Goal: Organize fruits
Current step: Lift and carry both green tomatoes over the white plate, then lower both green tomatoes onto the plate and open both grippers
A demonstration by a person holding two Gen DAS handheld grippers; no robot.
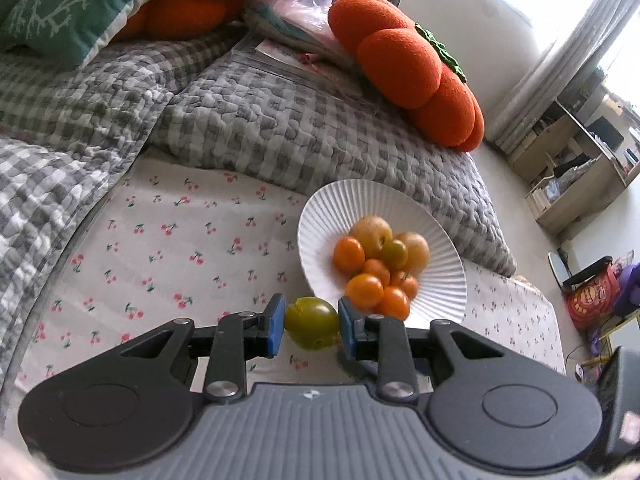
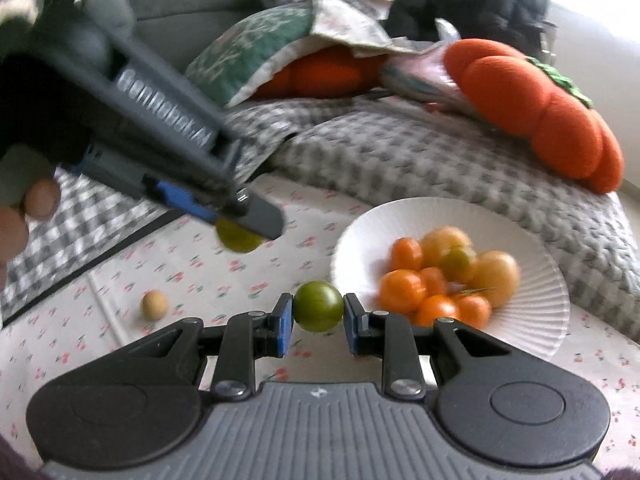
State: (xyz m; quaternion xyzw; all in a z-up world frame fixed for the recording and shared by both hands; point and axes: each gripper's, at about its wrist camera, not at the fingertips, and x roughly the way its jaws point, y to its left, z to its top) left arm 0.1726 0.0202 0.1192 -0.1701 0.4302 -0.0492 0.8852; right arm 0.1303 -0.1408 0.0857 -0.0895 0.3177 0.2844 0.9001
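Judging by the pile already on the white plate (image 1: 320, 216), I'd say most of the sorting is done: orange and yellow fruits (image 1: 376, 264) fill its middle. My left gripper (image 1: 312, 330) is clenched on a green fruit (image 1: 311, 328), held just short of the plate's near rim. My right gripper (image 2: 319, 314) is likewise clamped on a second green fruit (image 2: 319, 311), hovering over the cherry-print sheet (image 2: 200, 276) beside the plate's left edge.

Still left, as I read it: setting both green ones down, and fetching the small tan fruit (image 2: 154, 304) lying alone on the sheet, well apart from the plate. The right view is blurred, so there may be other strays I can't make out.

For room, the sheet left of the plate is open and flat. The checked quilt (image 1: 260, 128) bunches up right behind the plate, its fold touching or nearly touching the far rim, and the orange cushion (image 1: 412, 68) sits beyond that. The bed's edge drops away to the right of the plate, so I'd approach from the near side. With both grippers near each other, I'd go in one at a time.
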